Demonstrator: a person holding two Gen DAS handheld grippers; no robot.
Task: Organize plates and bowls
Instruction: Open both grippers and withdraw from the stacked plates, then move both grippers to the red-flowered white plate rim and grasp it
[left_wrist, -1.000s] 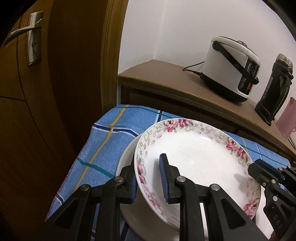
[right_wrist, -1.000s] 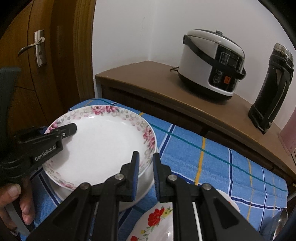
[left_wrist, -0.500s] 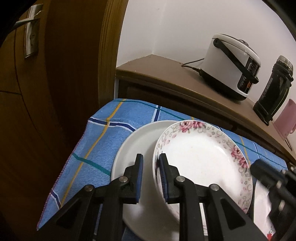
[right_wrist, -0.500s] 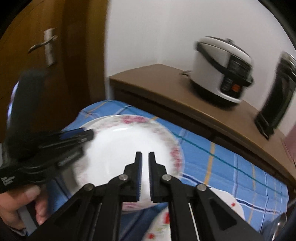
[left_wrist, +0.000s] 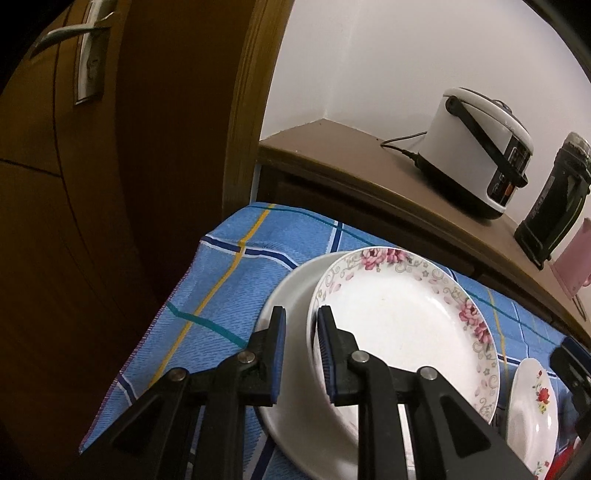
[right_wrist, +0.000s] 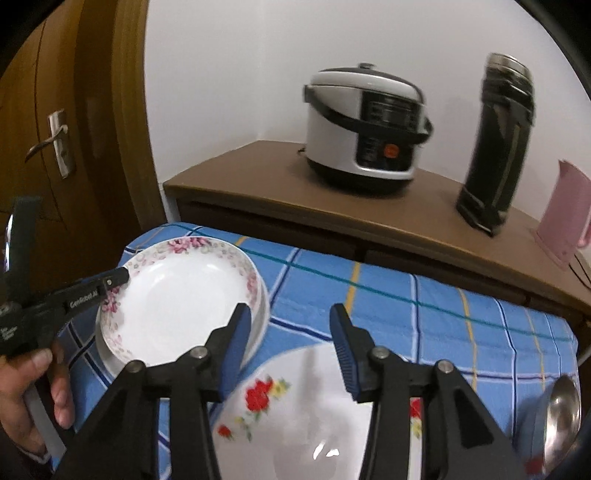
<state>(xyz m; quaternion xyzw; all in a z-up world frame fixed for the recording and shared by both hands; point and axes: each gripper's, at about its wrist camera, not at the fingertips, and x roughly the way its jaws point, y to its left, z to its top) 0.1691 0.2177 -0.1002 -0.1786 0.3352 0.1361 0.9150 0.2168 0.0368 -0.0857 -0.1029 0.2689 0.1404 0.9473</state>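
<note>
A deep white plate with pink flowers lies on a plain white plate at the left end of the blue checked cloth. My left gripper is shut on the pink-flowered plate's near-left rim, one finger inside and one outside. In the right wrist view the same left gripper is at that plate's left rim, with a hand holding it. My right gripper hovers over a red-flowered plate; its jaws are opening with nothing between them. The red-flowered plate lies right of the stack.
A brown cabinet behind the table carries a rice cooker, a black flask and a pink jug. A wooden door stands at the left. A metal ladle lies at the right on the cloth.
The right gripper, shut at the pink-flowered plate's rim before, has swung right over the red-flowered plate and its jaws have parted. The pink-flowered plate has settled lower on the plain plate.
</note>
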